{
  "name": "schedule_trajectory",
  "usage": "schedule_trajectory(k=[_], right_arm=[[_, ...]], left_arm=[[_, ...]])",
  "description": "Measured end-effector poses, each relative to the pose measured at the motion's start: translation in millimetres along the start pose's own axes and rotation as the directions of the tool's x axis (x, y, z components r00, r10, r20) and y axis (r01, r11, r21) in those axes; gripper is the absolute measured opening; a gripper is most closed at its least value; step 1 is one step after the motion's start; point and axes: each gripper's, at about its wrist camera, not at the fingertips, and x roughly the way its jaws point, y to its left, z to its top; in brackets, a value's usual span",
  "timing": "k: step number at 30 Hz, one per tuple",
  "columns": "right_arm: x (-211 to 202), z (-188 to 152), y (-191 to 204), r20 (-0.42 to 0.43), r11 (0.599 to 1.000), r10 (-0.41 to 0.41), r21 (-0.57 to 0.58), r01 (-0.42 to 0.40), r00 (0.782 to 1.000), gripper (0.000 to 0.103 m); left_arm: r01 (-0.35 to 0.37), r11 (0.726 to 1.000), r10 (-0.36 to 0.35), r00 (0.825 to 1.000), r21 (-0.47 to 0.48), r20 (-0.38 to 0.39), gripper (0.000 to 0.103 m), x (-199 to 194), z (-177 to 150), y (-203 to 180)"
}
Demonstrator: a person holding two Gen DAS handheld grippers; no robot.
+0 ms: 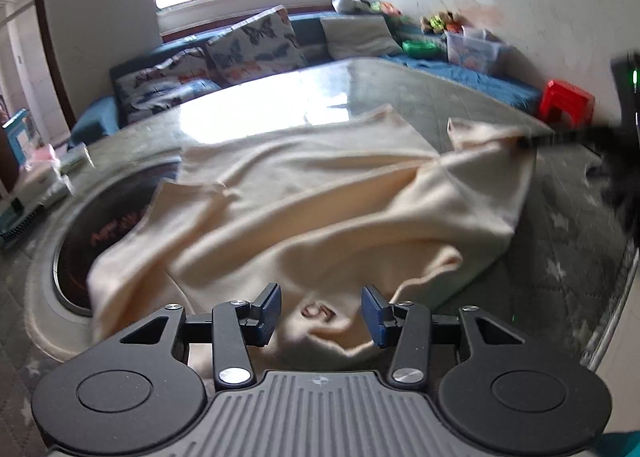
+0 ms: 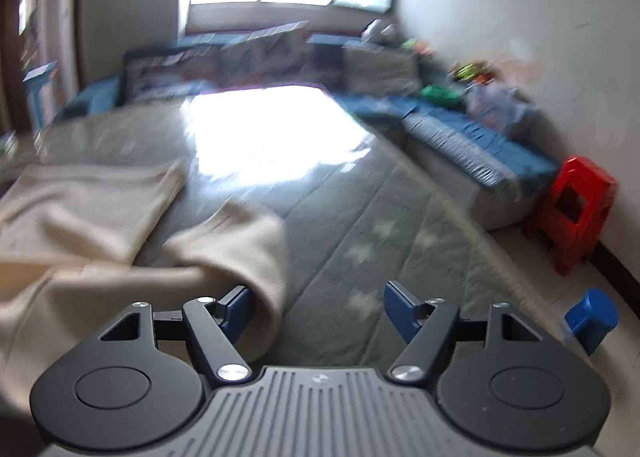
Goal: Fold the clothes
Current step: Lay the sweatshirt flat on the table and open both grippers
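Note:
A cream garment lies spread and rumpled on a grey padded table, with a small red mark near its close hem. My left gripper is open just above that hem, its blue pads on either side of the mark. In the left wrist view the right gripper shows as a dark blurred shape touching a raised corner of the garment at the right. In the right wrist view my right gripper is open; a fold of the cream garment hangs against its left pad.
A round recess sits in the table at the left, partly under the garment. A blue sofa with butterfly cushions runs behind. A red stool and a blue object stand on the floor at the right. Boxes lie at the left.

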Motion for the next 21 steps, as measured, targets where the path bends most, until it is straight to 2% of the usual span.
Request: schedule_trajectory(k=[2, 5, 12, 17, 19, 21], right_arm=[[-1.7, 0.3, -18.1, 0.016, 0.995, -0.010, 0.103, 0.008, 1.000, 0.079], [-3.6, -1.9, -48.5, 0.021, 0.963, -0.015, 0.268, 0.009, 1.000, 0.081], [-5.1, -27.5, -84.1, -0.030, 0.910, -0.048, 0.410, 0.056, 0.998, 0.082], [-13.5, -26.5, -83.0, -0.018, 0.924, -0.099, 0.370, 0.098, 0.995, 0.082], [-19.2, -21.2, -74.8, 0.003, 0.944, -0.067, 0.324, 0.063, 0.998, 0.081], [-23.6, -14.6, -61.3, 0.011, 0.966, 0.005, 0.259, -0.008, 1.000, 0.080]], left_arm=[[0.005, 1.000, -0.005, 1.000, 0.003, -0.009, 0.048, 1.8, -5.1, -1.1], [0.013, 1.000, -0.013, 1.000, 0.006, -0.016, 0.048, 3.1, -10.7, -2.2], [0.020, 1.000, -0.020, 1.000, 0.019, -0.012, 0.048, 0.6, -12.6, -1.8], [0.022, 0.999, -0.022, 1.000, 0.028, -0.011, 0.048, -2.6, -14.8, -2.3], [0.023, 0.999, -0.022, 1.000, 0.028, -0.011, 0.047, -4.1, -15.5, -2.4], [0.020, 0.999, -0.020, 1.000, 0.028, -0.006, 0.046, -6.2, -15.3, -2.2]])
